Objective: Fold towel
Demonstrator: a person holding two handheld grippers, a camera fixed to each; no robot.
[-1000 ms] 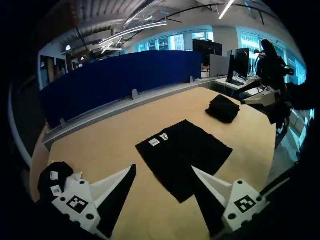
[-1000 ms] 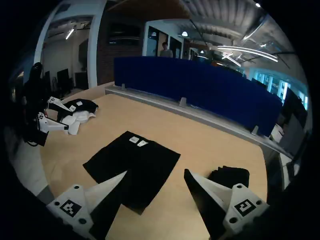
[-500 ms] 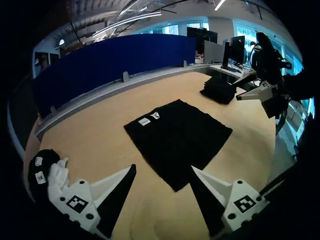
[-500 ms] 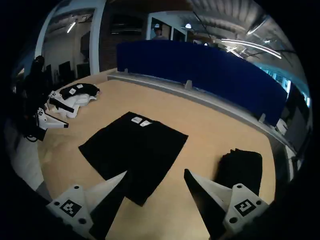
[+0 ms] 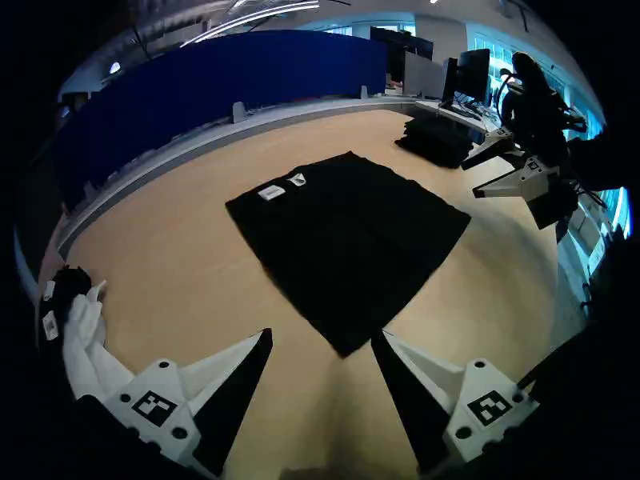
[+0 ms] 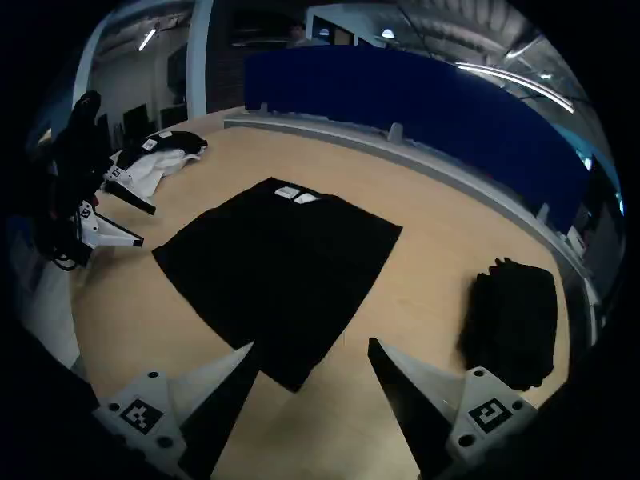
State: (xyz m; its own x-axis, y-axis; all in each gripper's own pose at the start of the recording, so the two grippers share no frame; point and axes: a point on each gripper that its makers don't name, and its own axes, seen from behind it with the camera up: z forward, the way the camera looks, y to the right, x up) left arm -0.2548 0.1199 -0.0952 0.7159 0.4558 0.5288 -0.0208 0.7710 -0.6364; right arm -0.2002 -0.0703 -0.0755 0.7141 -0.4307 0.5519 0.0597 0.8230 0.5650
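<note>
At 12 o'clock from my left gripper (image 5: pixel 322 334), the black towel (image 5: pixel 348 232) lies flat and unfolded on the table (image 5: pixel 184 264), set as a diamond, with its near corner just ahead of the fingertips. Both fingers are spread wide and hold nothing. In the right gripper view, my right gripper (image 6: pixel 312 344) is likewise spread wide and empty, with another towel corner just ahead at 12 o'clock. I judge these to be the two ends of the edge nearest me, so each hand has its own corner and neither is clearly the nearer. Two white tags mark the far edge, at 12 o'clock beyond the cloth's middle. Its long axis I cannot tell through the lens curve. A folded dark stack (image 6: pixel 512 320) sits well apart at 3 o'clock from the right gripper, and a loose heap (image 5: pixel 76 336) at 9 o'clock from the left. The fold would likely carry the near edge toward the tags.
</note>
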